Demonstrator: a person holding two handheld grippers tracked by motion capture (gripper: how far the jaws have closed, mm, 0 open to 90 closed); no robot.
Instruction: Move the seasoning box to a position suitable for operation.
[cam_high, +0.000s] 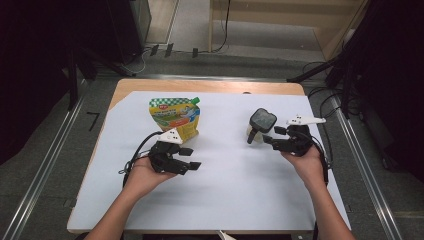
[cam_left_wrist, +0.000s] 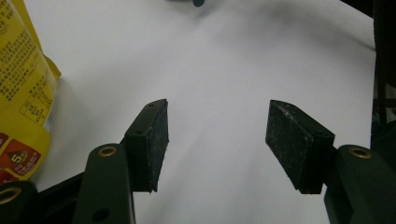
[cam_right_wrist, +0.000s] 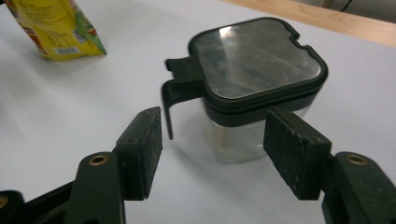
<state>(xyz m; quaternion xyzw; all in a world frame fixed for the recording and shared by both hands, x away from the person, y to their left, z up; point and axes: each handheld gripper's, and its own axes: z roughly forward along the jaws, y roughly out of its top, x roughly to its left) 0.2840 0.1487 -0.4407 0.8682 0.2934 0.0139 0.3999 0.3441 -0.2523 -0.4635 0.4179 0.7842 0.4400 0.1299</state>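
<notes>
Container (cam_right_wrist: 252, 100), clear-walled with a black hinged lid, stands toward the right edge of the worktop (cam_high: 230, 190), just ahead of the right tool (cam_high: 280, 139), whose jaws are parted and empty. Left tool (cam_high: 187, 157) also gapes, gripping nothing. A yellow pouch (cam_high: 176, 117) stands nearer the far-left corner. White sheet covers the wooden worktop; grey floor surrounds it.

Clear square jar (cam_right_wrist: 243, 130) with black hinged lid (cam_right_wrist: 257, 58), shut, tab at its 9 o'clock. Upright on white tabletop (cam_high: 240, 175), right of centre. Yellow spouted pouch (cam_high: 176, 118) upright at jar's 9 o'clock, well apart.
</notes>
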